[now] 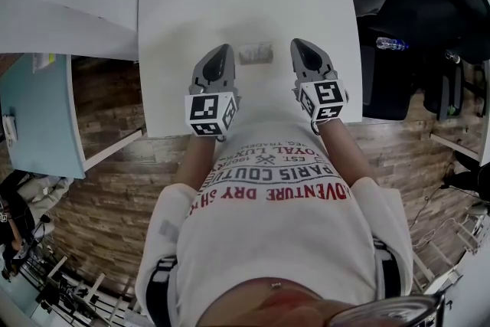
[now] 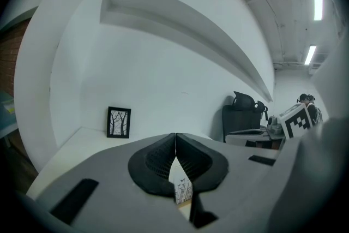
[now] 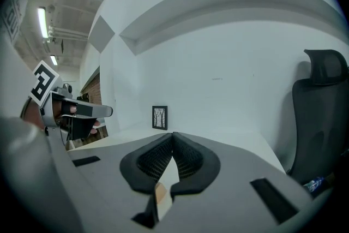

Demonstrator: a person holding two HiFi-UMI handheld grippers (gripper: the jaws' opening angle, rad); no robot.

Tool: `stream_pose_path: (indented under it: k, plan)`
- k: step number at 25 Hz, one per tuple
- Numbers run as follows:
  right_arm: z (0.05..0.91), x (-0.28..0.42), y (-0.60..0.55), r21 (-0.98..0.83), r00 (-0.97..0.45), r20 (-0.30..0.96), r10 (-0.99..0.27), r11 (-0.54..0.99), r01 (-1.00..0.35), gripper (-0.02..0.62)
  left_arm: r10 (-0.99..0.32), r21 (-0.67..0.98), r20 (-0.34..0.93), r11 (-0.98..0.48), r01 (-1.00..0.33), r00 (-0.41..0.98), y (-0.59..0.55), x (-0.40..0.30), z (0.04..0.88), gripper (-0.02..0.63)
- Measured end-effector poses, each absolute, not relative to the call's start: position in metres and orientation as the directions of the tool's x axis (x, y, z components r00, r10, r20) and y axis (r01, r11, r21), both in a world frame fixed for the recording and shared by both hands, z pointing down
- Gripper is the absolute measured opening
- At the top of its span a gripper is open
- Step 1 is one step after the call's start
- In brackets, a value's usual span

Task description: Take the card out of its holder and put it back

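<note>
The left gripper (image 1: 223,51), just left of the middle in the head view, has its jaws pressed together with nothing in them. The right gripper (image 1: 301,46), just right of the middle, is squeezed closed and empty too. The card (image 1: 256,53) stands in its holder (image 3: 160,192) on the white table (image 1: 176,19), between the two tips. I think the pull has not started. To do it well, open both grippers first. Let one hold the brown holder still. Let the other pinch the card's top edge and lift straight up, slowly, so nothing tips over.
</note>
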State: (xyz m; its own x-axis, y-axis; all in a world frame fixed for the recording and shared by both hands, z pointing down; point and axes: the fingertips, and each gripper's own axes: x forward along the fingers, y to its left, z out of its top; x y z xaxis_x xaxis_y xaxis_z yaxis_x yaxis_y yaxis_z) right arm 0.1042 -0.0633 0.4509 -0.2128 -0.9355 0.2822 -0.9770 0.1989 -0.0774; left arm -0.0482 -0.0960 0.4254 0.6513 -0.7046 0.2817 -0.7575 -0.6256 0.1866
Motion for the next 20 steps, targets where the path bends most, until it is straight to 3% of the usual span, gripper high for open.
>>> stream_pose_path:
  k: [20]
  plan:
    - [0.46,0.101,-0.065,-0.074,-0.234,0.324,-0.917,0.223,-0.972,0.025,-0.721,0.175,0.299,-0.602,-0.779,0.625,-0.091,-0.055,0.433,0.026]
